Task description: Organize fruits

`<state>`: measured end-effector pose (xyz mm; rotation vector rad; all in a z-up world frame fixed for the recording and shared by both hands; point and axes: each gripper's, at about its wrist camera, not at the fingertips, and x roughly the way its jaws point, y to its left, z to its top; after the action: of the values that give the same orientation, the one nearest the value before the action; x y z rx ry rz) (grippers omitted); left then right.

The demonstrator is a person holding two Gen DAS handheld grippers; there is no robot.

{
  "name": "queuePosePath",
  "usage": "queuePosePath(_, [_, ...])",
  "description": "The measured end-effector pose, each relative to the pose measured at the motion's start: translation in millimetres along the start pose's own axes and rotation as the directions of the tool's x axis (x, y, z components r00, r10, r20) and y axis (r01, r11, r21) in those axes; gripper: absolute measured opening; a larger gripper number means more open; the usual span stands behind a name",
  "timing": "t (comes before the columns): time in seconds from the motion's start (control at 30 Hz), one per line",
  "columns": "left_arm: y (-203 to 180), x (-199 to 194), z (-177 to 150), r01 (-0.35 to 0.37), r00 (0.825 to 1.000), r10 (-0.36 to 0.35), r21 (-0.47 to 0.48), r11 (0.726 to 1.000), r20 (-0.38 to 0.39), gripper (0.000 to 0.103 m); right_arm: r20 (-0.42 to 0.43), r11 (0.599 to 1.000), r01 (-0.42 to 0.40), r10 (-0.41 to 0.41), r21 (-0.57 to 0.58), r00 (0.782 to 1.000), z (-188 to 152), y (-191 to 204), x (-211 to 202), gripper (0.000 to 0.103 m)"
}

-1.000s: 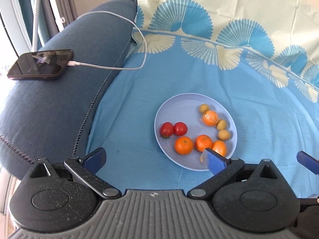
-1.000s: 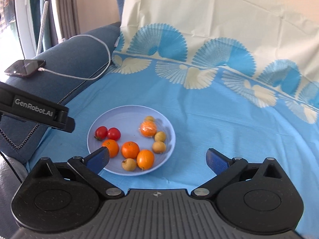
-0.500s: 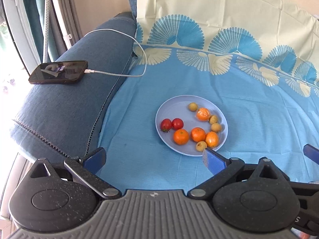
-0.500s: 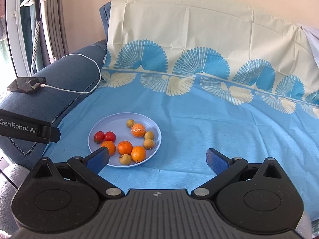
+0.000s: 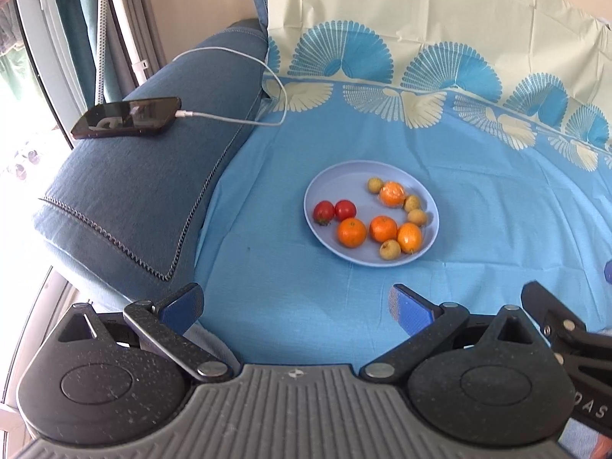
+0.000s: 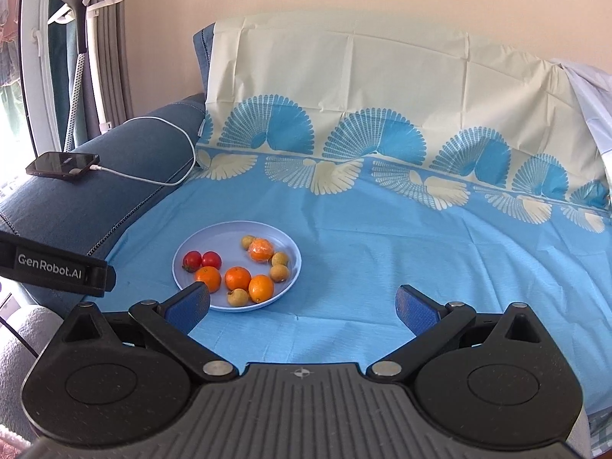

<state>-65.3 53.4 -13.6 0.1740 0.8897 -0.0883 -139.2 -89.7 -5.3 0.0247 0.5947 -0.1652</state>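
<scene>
A pale blue plate (image 5: 336, 179) (image 6: 225, 235) lies on the blue cloth over a sofa seat. It holds two red tomatoes (image 5: 334, 211) (image 6: 201, 260), several oranges (image 5: 352, 232) (image 6: 238, 278) and several small yellowish fruits (image 5: 390, 249) (image 6: 279, 272), grouped by kind. One orange (image 5: 392, 194) (image 6: 261, 249) looks wrapped in clear film. My left gripper (image 5: 294, 308) is open and empty, well short of the plate. My right gripper (image 6: 302, 306) is open and empty too, in front of the plate and to its right.
A black phone (image 5: 128, 117) (image 6: 63, 165) lies on the dark blue sofa armrest (image 5: 126, 191), with a white charging cable (image 5: 237, 118) trailing onto the cloth. The patterned cloth (image 6: 382, 153) rises over the backrest. A garment steamer (image 6: 78, 30) stands by the curtains at the left.
Both grippers have pulled back and up from the plate, which now looks smaller and farther. Both stayed open and empty. The fruits have not moved.
</scene>
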Motion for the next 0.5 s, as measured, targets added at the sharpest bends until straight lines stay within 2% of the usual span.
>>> queuePosePath(0.27, [-0.3,4.8,0.3,-0.014,1.0,0.014,0.007,1.0,-0.008,0.103,-0.011,0.999,-0.003,0.003,-0.036,1.0,0.7,7.7,4.6,0.102])
queuePosePath(0.5, [-3.2,8.7,1.0,-0.021,1.0,0.021,0.023,1.0,-0.016,0.103,-0.024,1.0,0.008,-0.008,-0.022,1.0,-0.6,4.3,7.2,0.102])
